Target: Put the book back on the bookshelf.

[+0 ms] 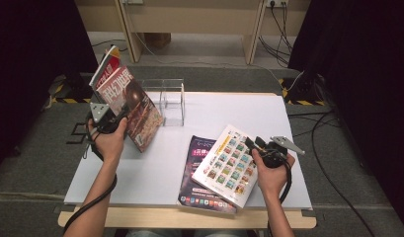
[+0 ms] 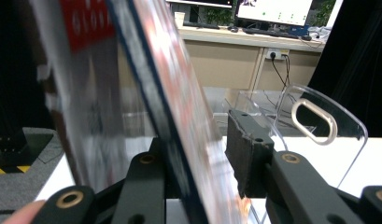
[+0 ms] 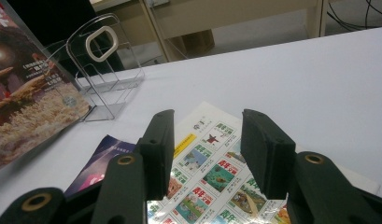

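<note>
High view: glossy flat magazines (image 1: 125, 106) between left gripper (image 1: 113, 120) jaws.

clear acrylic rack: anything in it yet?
Empty. The clear rack shows bare dividers; the red magazine stands tilted left of it, outside, between the left gripper's fingers.

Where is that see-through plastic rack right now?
In the high view, the clear acrylic magazine rack stands upright at the far left part of the white table, just right of the red-covered magazines raised in the left tool.
</note>
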Tool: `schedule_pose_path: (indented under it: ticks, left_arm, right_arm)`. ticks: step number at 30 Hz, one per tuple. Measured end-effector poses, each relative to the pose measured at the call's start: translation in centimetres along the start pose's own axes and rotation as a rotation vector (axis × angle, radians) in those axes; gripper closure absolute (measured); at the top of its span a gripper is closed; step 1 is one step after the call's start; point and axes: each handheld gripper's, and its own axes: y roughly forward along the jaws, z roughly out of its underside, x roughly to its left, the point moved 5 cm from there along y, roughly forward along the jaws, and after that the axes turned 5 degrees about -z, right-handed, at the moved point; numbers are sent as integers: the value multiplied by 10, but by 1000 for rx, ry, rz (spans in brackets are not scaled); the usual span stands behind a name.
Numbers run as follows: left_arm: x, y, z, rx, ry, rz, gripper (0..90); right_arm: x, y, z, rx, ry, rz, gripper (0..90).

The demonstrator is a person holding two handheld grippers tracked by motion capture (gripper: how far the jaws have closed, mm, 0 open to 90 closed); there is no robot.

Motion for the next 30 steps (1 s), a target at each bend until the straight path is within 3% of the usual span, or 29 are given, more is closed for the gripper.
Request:
schedule_pose_path:
  ticks: [8, 15, 19, 20, 23, 26, 30]
  left_arm:
    - [-20, 0, -8, -26, -10, 49, 802]
    - [-35, -1, -12, -31, 61, 72, 833]
    - [-43, 4, -21, -36, 91, 73, 834]
    - [-47, 7, -28, -48, 121, 66, 834]
    - [-49, 10, -36, -65, 153, 55, 834]
    - [-53, 14, -50, -97, 163, 53, 834]
    - [-56, 18, -56, -113, 173, 49, 834]
  right_arm:
    - [0, -1, -1, 0, 6, -2, 550]
    - [-2, 0, 0, 12, 10, -4, 549]
    - [-2, -1, 0, 9, 11, -4, 550]
    - [-3, -1, -1, 5, 9, -3, 550]
    - [-3, -2, -1, 3, 11, -4, 550]
    - [-4, -3, -2, 1, 15, -3, 550]
    - [-4, -3, -2, -1, 16, -3, 550]
